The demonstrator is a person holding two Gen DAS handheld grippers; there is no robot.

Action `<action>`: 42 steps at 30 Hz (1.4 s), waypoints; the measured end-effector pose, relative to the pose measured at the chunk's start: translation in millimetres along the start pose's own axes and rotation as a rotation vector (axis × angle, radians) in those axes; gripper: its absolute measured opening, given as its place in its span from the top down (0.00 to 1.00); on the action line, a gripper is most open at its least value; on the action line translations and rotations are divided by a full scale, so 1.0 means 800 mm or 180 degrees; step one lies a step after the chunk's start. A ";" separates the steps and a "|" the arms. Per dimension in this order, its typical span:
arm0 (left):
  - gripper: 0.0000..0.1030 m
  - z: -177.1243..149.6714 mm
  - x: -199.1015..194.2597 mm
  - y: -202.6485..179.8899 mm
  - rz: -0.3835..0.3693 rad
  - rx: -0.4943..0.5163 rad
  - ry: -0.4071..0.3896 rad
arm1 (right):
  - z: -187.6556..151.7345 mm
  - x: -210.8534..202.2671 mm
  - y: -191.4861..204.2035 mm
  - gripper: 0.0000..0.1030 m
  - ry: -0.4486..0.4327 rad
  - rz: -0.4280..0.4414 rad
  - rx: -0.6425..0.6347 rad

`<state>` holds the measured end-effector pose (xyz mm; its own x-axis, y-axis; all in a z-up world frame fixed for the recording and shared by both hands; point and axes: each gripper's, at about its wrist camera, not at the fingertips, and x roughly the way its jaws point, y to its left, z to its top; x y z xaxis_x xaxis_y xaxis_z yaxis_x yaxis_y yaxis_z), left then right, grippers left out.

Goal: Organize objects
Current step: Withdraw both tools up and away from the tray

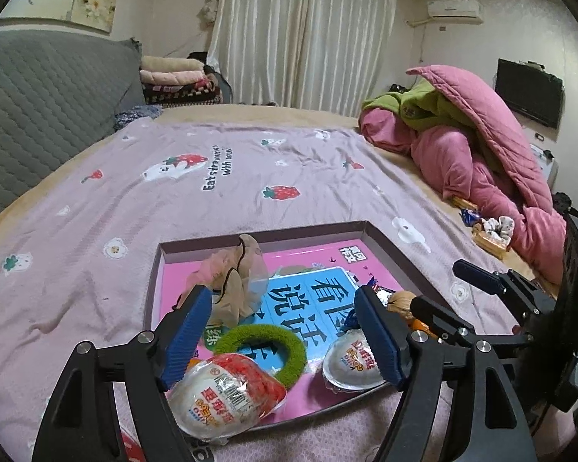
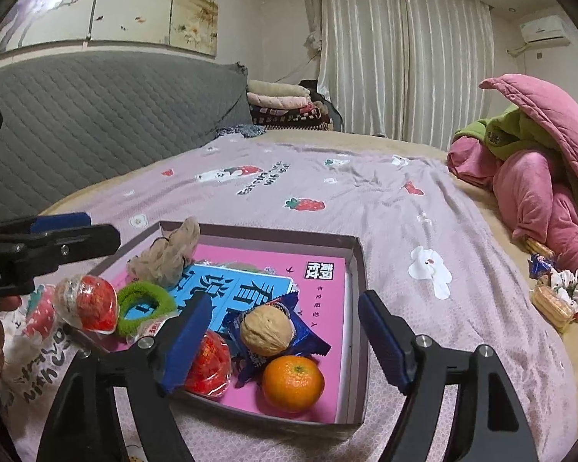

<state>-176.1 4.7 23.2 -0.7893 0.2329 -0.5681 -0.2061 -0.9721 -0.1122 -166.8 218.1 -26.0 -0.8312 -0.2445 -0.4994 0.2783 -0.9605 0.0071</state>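
Pink-lined box [image 2: 356, 269] on the bed [image 1: 250, 177] holds walnut [image 2: 266, 329] and orange [image 2: 293, 383]. We keep left tool [image 1: 285, 331] and right tool [image 2: 285, 340] apart, both empty. Risk: a descending finger nudges the snack pack [image 1: 223, 394] perched on the rim, tipping it out.

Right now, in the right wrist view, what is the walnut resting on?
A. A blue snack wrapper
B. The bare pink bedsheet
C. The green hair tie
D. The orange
A: the walnut sits on top of the blue snack wrapper inside the tray, with the orange just in front of it and the green hair tie off to the left.
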 end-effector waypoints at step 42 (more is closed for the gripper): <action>0.24 -0.059 -0.107 0.018 0.0668 -0.0175 -0.0272 | -0.013 -0.113 0.052 0.13 -0.0450 -0.0353 0.0085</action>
<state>-84.1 -30.7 32.1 -0.8580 0.0248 -0.5130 -0.0022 -0.9990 -0.0446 -75.4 201.3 10.5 -0.9160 -0.1513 -0.3716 0.1697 -0.9853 -0.0172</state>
